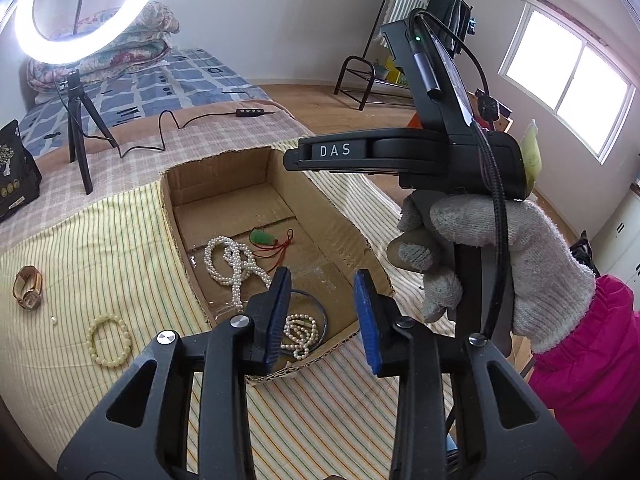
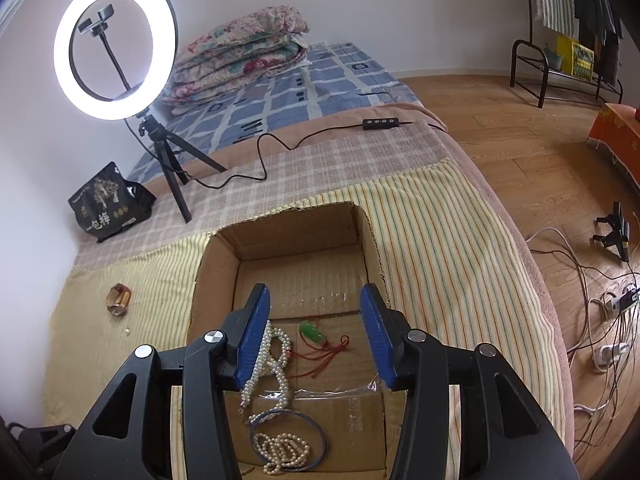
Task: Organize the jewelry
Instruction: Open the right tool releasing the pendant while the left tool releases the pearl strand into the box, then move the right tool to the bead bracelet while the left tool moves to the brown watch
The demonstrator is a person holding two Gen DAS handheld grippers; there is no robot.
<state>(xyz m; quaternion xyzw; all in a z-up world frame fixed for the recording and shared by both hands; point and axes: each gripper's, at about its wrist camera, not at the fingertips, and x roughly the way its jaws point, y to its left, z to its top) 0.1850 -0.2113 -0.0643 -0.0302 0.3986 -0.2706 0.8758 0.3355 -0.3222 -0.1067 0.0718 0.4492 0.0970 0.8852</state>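
Left gripper (image 1: 322, 300) spread, holding nothing, poised above cardboard box (image 1: 224, 172) at frame centre | right gripper (image 2: 314, 324) likewise spread and bare over it | pearl necklace (image 1: 232, 264), green pendant (image 1: 262, 237), bangle (image 2: 320, 432) lie inside, gathered | bracelet (image 1: 110, 342), watch (image 1: 28, 286) wait lower left on striped cloth (image 1: 100, 240) | right handle reads "DAS" (image 1: 335, 150)

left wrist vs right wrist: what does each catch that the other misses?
Left wrist only: the right gripper in a gloved hand, a cream bead bracelet on the striped cloth, and a window.

Right wrist only: cables and power strips on the floor.

Both: the cardboard box holding the pearl necklace, green pendant and blue bangle; the watch; the ring light.
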